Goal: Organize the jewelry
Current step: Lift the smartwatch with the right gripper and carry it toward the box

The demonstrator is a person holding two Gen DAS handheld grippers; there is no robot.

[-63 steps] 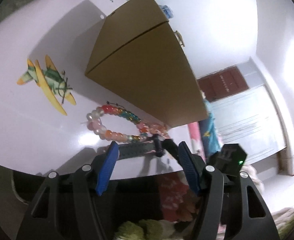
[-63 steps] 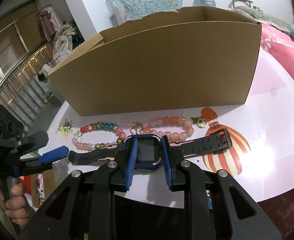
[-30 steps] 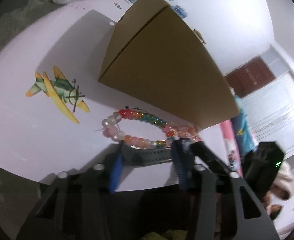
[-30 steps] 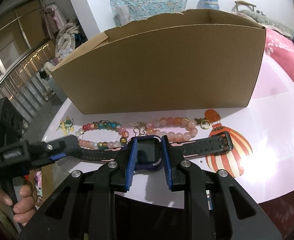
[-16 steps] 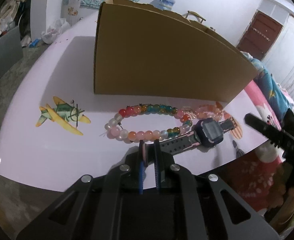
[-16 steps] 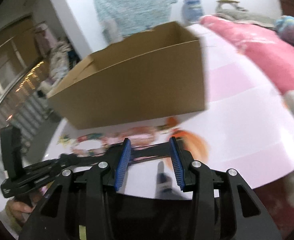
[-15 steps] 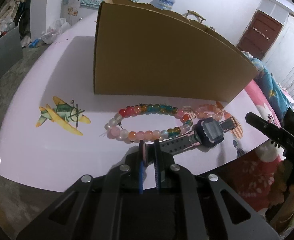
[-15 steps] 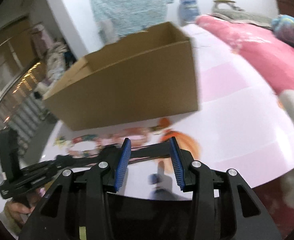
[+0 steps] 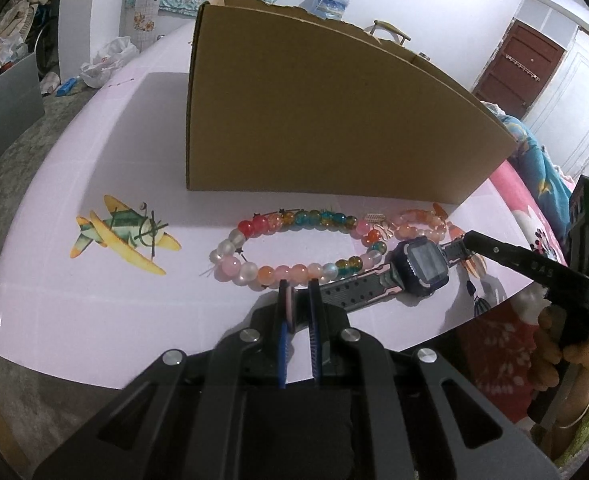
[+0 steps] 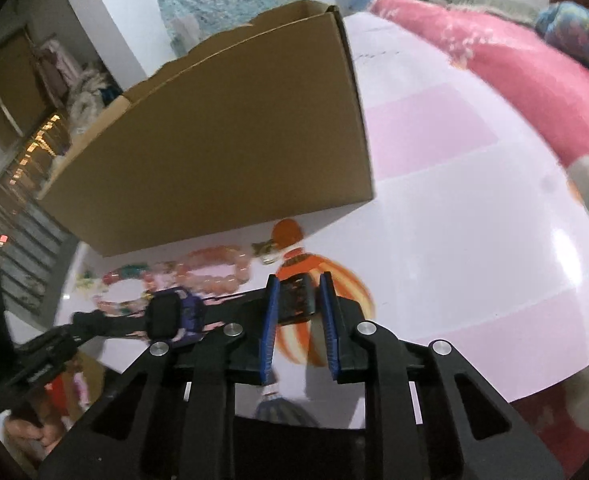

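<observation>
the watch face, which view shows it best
The left wrist view: the watch face is sharp and turned up toward the camera, its dark screen clear, beside the bead bracelet. In the right wrist view the watch face is motion-blurred, seen at an angle, a dark block with a purple edge.

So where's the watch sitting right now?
The watch lies near the table's front edge, just in front of the bead bracelets and the cardboard box, its strap ends between the left gripper and right gripper.
</observation>
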